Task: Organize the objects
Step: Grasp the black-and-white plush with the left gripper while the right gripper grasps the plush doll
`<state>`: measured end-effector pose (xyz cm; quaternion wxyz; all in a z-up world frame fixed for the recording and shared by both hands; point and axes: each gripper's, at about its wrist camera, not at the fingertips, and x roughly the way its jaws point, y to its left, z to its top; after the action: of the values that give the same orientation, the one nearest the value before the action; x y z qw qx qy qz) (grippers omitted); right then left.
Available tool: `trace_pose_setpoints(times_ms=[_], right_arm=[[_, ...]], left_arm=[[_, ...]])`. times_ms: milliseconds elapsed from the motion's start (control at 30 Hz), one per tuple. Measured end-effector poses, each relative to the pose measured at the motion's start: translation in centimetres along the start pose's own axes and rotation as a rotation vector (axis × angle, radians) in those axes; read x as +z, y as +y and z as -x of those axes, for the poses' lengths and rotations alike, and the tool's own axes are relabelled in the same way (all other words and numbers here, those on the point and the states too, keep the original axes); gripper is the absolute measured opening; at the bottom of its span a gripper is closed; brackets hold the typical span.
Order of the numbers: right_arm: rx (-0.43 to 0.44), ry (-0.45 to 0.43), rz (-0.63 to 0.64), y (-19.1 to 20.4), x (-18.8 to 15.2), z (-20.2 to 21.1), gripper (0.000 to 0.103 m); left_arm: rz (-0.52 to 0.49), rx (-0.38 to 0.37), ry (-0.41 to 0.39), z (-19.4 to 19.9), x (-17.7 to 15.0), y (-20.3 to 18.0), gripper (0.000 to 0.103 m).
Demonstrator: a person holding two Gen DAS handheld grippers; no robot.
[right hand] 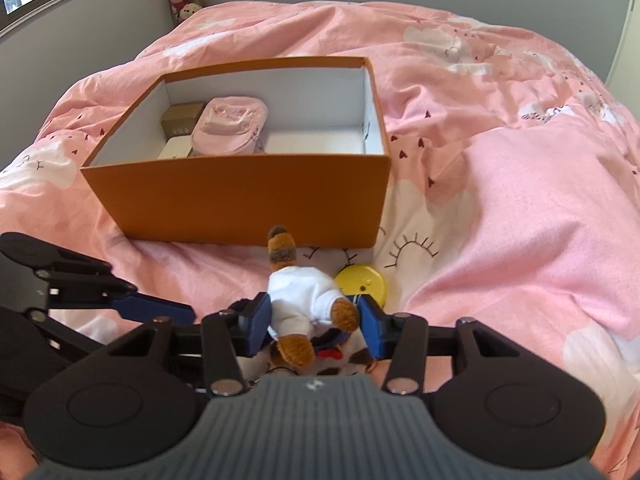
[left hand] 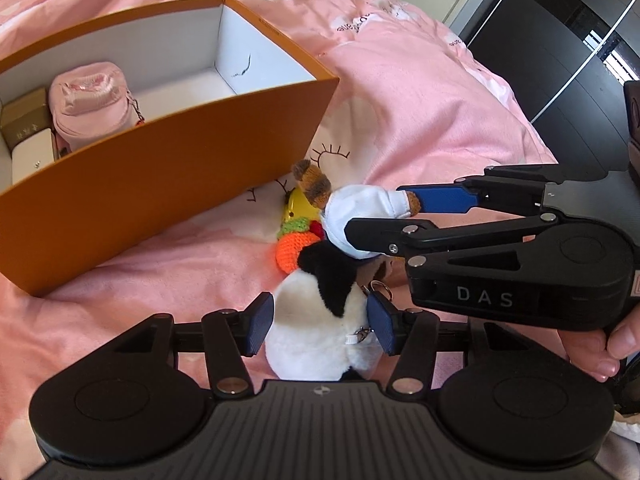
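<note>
The left claw (left hand: 320, 330) has its blue pads set against both sides of a black-and-white plush toy (left hand: 316, 320) lying on the bed (left hand: 420, 92), clenched on its soft body. The right claw (right hand: 316, 324) is clenched around a small brown bear in a white shirt (right hand: 298, 300), which lies just beyond the plush toy and partly on top of it. Touching them on the far side are a crocheted orange-and-green toy (left hand: 292, 244) and a yellow disc (right hand: 362, 282). Just behind this pile stands the open orange box (right hand: 240, 196), holding a pink pouch (right hand: 230, 126), a brown carton (right hand: 182, 118) and a white carton (right hand: 174, 148) at its left end; its right half is bare.

The toys lie tangled, and a metal ring (left hand: 380, 289) shows between them, so lifting one may well drag another along or drop it short of the box. The two claws sit close together and could knock each other. Soft plush may also slip from the pads.

Count: two claws, one box, four loose things on the bed, three things in the box.
</note>
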<state>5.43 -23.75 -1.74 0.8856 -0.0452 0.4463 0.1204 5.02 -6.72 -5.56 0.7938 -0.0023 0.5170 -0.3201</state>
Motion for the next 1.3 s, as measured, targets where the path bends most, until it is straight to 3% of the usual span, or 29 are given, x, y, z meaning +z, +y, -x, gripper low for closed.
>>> trace_pose_setpoints(times_ms=[400,600,867,1167,1300], right_arm=[[0.009,0.011,0.025,0.3,-0.1,-0.1,0.04],[0.011,-0.008,0.04,0.5,0.1,0.3,0.029],[0.039,-0.038,0.053,0.7,1.0,1.2,0.021],[0.09,-0.114,0.142,2.7,3.5,1.6,0.019],[0.104,-0.14,0.197,4.0,3.9,1.0,0.019]], left_arm=[[-0.035,0.018,0.043,-1.3,-0.2,-0.9,0.068],[-0.036,0.036,0.041,-1.3,-0.4,-1.0,0.058],[0.077,0.019,-0.024,1.2,-0.7,0.8,0.051],[0.224,0.094,-0.186,6.3,-0.9,4.3,0.051],[0.292,0.145,-0.209,7.0,-1.5,6.1,0.051]])
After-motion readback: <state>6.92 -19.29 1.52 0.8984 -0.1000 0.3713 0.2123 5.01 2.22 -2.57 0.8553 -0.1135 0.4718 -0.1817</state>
